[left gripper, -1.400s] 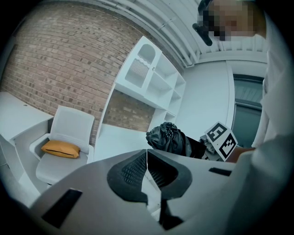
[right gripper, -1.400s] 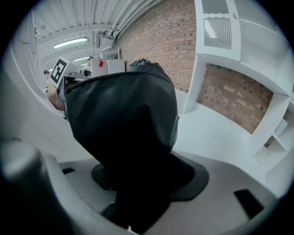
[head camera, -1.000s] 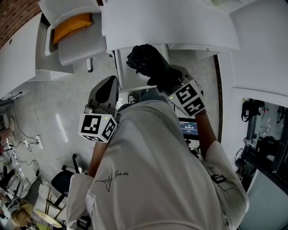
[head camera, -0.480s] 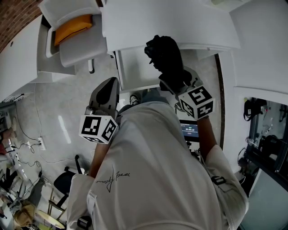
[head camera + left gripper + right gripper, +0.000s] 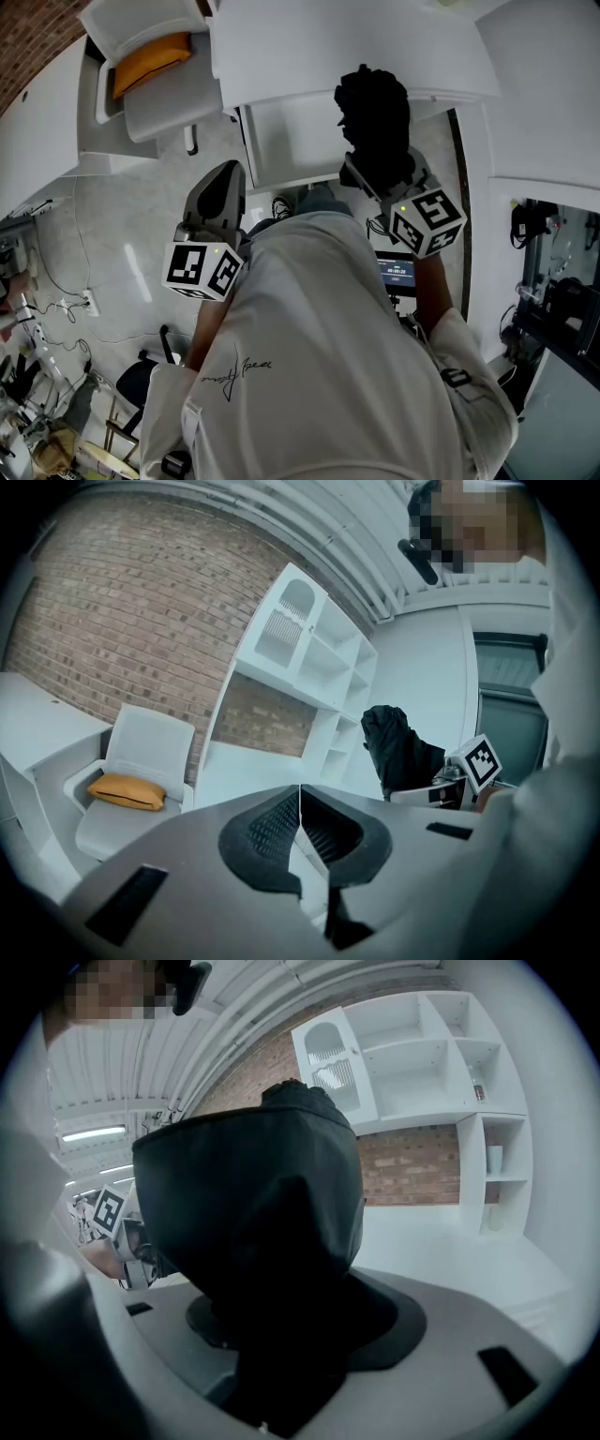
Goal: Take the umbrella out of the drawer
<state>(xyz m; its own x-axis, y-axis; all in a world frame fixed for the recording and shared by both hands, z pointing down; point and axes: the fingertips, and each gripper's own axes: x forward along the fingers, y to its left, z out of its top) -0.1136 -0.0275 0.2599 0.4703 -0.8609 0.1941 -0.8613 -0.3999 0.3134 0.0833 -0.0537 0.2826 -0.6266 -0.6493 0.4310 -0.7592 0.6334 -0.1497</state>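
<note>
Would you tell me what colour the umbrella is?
The umbrella is black, clearest in the right gripper view.

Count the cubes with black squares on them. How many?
2. One cube is on the left gripper; the other cube is on the right gripper, which holds the black umbrella.

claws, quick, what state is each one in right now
left claw: closed, empty
right claw: closed on the black umbrella

left gripper (image 5: 300, 832): jaws together | cushion (image 5: 125, 791): on chair (image 5: 150, 742), left of shelf unit (image 5: 309, 658) | umbrella (image 5: 398, 752): seemingly bundled, right of it
</note>
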